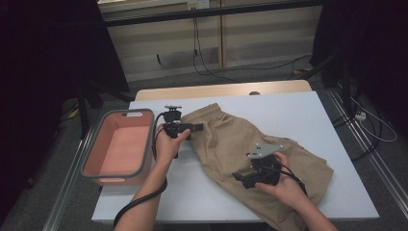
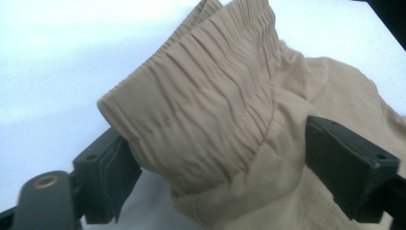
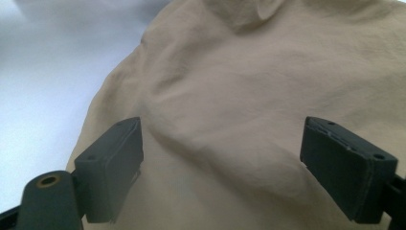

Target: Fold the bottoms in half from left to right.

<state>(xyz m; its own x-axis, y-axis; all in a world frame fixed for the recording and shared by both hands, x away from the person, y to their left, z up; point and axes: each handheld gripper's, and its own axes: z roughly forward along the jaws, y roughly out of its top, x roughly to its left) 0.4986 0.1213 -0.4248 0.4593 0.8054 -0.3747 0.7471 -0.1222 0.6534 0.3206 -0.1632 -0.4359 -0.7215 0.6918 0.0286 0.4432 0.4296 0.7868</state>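
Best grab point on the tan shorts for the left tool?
Probably the gathered elastic waistband, coming in from the basin side. It is the thickest, stiffest edge of the shorts and stands bunched up off the table, already between the wide jaws of the left tool. The flat cloth lower down offers no ridge to pinch.

A lab: aluminium-framed table, trailing floor cables, dark curtains.
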